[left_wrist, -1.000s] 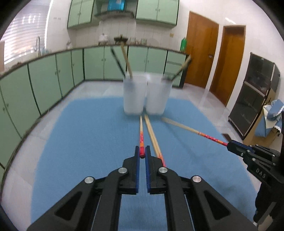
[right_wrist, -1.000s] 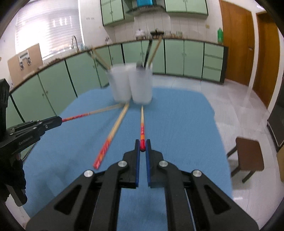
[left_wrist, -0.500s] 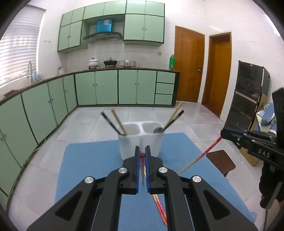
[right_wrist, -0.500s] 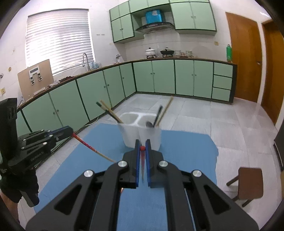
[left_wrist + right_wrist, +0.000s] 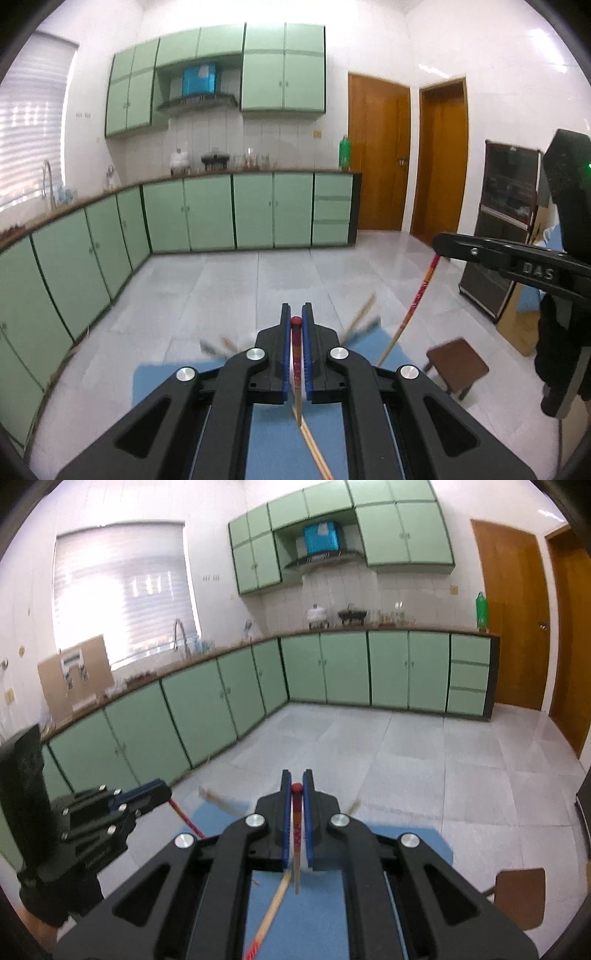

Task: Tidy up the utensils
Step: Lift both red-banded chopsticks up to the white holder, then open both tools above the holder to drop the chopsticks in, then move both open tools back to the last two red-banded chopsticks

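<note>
Each gripper, left gripper (image 5: 296,325) and right gripper (image 5: 296,792), is pinching a red-tipped chopstick (image 5: 296,345) hanging toward six o'clock; the holder's blurred utensils (image 5: 360,321), probably, are showing below. Aiming each tip squarely over a compartment is mattering.

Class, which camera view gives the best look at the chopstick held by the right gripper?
The left wrist view: the right gripper's chopstick shows side-on, hanging from the right gripper. The right wrist view shows it foreshortened between its own fingers.
</note>
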Motion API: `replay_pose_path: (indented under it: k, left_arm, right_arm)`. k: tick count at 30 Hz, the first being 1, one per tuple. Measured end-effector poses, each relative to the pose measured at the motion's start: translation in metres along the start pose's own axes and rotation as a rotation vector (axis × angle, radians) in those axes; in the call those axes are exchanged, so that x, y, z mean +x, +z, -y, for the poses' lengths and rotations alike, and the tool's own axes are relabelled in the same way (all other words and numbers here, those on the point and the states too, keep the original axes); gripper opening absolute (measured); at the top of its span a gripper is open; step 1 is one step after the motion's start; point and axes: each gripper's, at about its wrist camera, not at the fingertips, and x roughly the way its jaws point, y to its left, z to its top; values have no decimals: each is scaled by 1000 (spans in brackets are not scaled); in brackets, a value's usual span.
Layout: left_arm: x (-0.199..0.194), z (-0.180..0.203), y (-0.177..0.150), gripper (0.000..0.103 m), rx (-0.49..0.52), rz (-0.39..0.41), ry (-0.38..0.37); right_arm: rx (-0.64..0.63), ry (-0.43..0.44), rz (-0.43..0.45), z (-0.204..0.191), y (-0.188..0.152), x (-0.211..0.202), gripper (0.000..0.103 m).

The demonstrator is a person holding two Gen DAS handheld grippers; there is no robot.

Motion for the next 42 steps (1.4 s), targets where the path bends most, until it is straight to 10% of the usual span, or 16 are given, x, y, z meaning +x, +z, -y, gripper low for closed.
replay_pose_path:
  k: [9,17,26,34,42]
  left_arm:
    - [28,-4,62,6,13,132,68]
    - [82,-17,20,13,-44,8,76]
    - [53,-27,-14,39,-69,4,78]
    - [15,-19,-106,64,-119,-84,101]
    - [24,-20,-214,70,-168,-298,166]
  right_arm:
    - [9,-80,113,16,57,40,5]
    - [46,-105,-26,31,25,101,11]
    - [63,-140,16,38,-7,58,31]
    - [78,-178,-5,36,-100,10,79]
    - [74,-187,-161,15,-208,17,89]
